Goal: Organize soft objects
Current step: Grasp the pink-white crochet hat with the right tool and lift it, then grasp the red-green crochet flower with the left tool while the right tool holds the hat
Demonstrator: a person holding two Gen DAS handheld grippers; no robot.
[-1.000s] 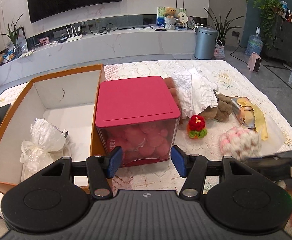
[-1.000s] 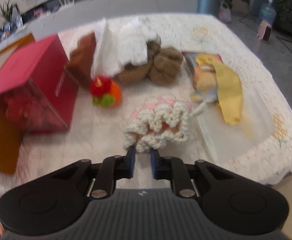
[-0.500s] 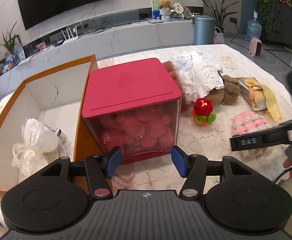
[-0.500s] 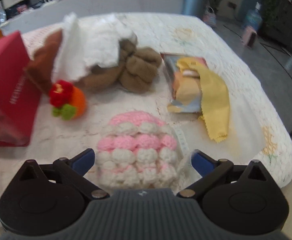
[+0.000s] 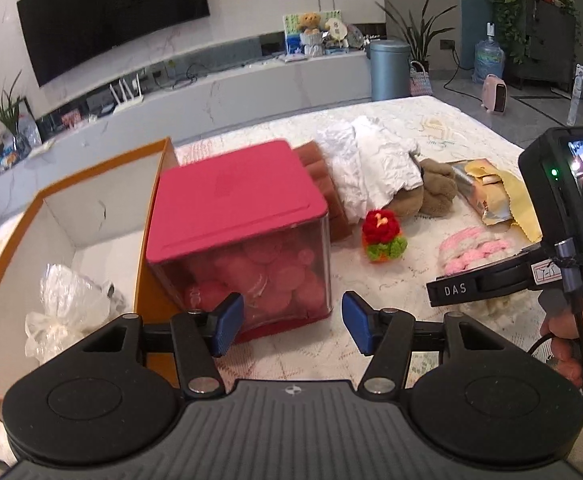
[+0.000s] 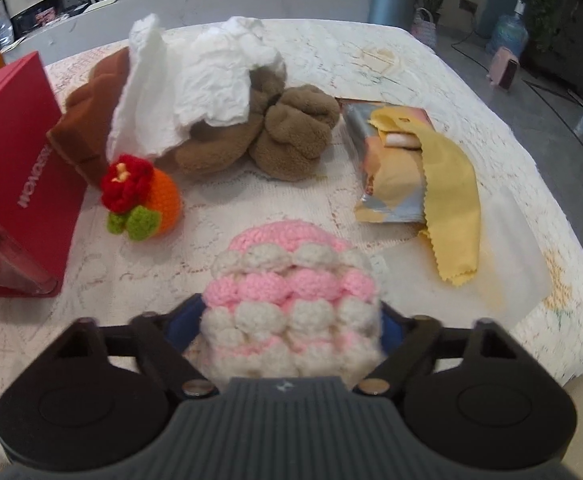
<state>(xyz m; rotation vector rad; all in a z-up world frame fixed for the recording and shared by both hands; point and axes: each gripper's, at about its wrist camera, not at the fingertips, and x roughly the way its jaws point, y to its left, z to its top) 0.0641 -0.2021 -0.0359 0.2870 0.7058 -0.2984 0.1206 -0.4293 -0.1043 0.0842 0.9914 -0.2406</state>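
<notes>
A pink and white crocheted piece (image 6: pixel 291 304) lies on the lace-covered table between the fingers of my right gripper (image 6: pixel 287 328), which press its sides; it also shows in the left wrist view (image 5: pixel 475 252). A red, orange and green crocheted ball (image 6: pixel 139 196) sits to its left. A brown plush toy (image 6: pixel 287 136) lies under a crumpled white cloth (image 6: pixel 207 84). My left gripper (image 5: pixel 291 326) is open and empty, in front of a clear box with a red lid (image 5: pixel 235 216) holding pink soft things.
An open orange cardboard box (image 5: pixel 91 220) with a white plastic bag (image 5: pixel 67 304) inside stands left of the red-lidded box. A yellow cloth (image 6: pixel 447 184) lies over a foil packet (image 6: pixel 387 168) at the right. The table edge (image 6: pixel 563 288) is near on the right.
My right gripper opened wide, moved forward around the pink and white piece, then closed in on its sides. The left gripper rose slightly and stayed open.
</notes>
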